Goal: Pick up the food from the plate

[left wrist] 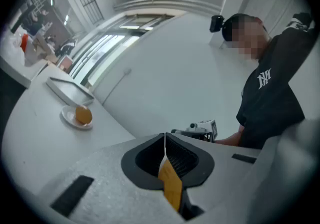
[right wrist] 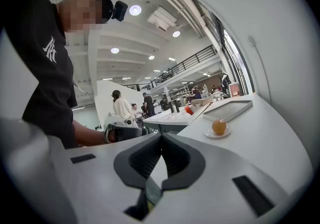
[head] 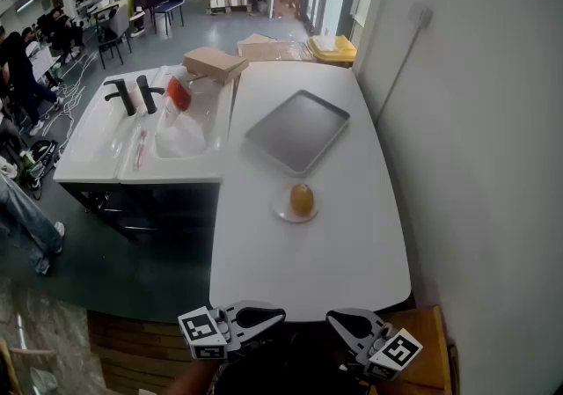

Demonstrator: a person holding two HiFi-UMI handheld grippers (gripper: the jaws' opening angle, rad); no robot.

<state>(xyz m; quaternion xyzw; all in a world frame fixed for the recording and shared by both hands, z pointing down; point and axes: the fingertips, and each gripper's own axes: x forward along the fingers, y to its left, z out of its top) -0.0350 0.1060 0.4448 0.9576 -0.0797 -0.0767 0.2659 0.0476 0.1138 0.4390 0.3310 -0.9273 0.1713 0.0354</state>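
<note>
A round orange-brown piece of food (head: 302,199) sits on a small white plate (head: 283,208) near the middle of the white table (head: 308,270). Both grippers hang below the table's near edge, well short of the plate. My left gripper (head: 281,315) and my right gripper (head: 332,318) point toward each other, each with its jaws closed and nothing between them. In the left gripper view the food (left wrist: 83,115) lies far off to the left of the shut left gripper (left wrist: 165,140). In the right gripper view the food (right wrist: 219,126) lies beyond the shut right gripper (right wrist: 161,140), to the right.
A flat metal tray (head: 297,130) lies on the table just behind the plate. A white sink unit (head: 141,134) with black taps (head: 132,94) and a red item (head: 179,92) adjoins the table's left side. A cardboard box (head: 214,62) sits behind; a wall runs along the right.
</note>
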